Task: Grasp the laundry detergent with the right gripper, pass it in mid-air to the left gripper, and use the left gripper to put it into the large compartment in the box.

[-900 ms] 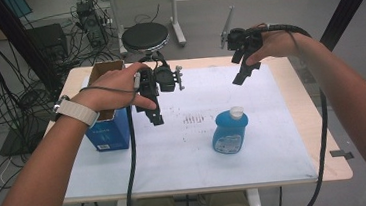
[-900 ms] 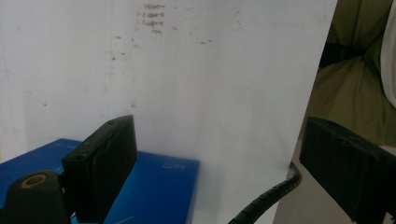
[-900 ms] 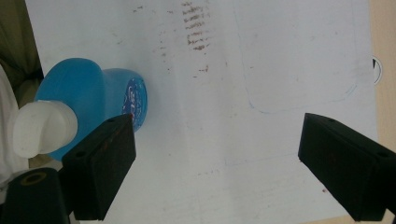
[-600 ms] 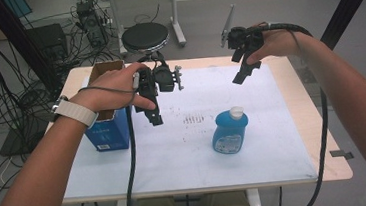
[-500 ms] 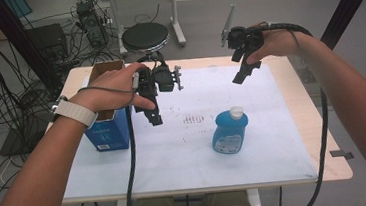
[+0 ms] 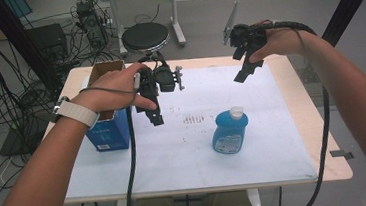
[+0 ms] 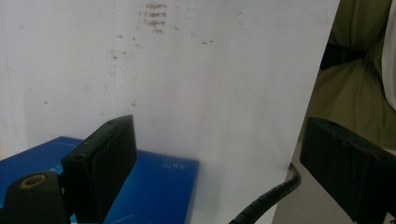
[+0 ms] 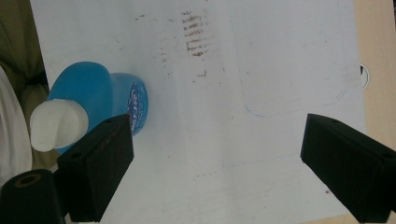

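A blue bottle (image 6: pixel 229 131) with a white cap stands upright on the white sheet (image 6: pixel 194 142); the right gripper view looks down on this bottle (image 8: pixel 98 100) at its left. A blue box (image 6: pixel 107 132) with open brown flaps sits at the table's left, and the left gripper view catches the box's top (image 7: pixel 154 191) at the bottom. My left gripper (image 6: pixel 154 116) hovers above the sheet just right of the box, jaws wide apart and empty. My right gripper (image 6: pixel 244 73) is held high over the far right of the table, also open and empty. In each gripper's own view, the left gripper (image 7: pixel 215 172) and the right gripper (image 8: pixel 217 170) have only sheet between the jaws.
Reddish-brown smudges (image 6: pixel 195 118) mark the sheet's middle. A wooden table edge (image 6: pixel 318 121) borders the sheet at right. Behind the table stand a black round stool (image 6: pixel 145 36) and tangled cables (image 6: pixel 15 97) on the floor at left. Cables trail from both grippers.
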Demonstrator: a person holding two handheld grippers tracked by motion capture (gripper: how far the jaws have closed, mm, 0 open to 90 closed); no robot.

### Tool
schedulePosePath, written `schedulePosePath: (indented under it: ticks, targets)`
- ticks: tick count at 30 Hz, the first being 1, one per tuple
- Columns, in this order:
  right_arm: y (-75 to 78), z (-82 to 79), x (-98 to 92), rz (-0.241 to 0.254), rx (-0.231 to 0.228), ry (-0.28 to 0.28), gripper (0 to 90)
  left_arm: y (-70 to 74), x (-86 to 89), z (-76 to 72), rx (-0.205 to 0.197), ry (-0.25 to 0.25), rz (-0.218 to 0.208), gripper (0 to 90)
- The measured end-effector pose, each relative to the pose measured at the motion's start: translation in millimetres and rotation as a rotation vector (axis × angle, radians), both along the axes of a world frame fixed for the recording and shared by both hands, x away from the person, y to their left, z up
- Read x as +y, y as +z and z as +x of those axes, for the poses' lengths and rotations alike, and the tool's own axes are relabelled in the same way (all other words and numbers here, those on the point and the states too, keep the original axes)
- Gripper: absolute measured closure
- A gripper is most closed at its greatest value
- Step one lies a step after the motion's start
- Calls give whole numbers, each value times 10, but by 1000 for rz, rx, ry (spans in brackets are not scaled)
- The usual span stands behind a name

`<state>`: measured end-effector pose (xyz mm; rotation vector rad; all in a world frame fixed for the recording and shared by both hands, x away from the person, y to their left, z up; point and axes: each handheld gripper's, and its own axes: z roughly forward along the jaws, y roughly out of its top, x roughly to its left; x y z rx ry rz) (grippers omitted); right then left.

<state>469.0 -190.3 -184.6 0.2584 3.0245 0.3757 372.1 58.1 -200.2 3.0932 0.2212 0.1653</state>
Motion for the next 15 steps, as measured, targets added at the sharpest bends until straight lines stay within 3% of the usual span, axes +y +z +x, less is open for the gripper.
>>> schedulePosePath:
  ticks: [15]
  targets:
    - [113, -160, -150, 59, -3, -6, 57, -6, -21, -28, -11, -5, -7, 115]
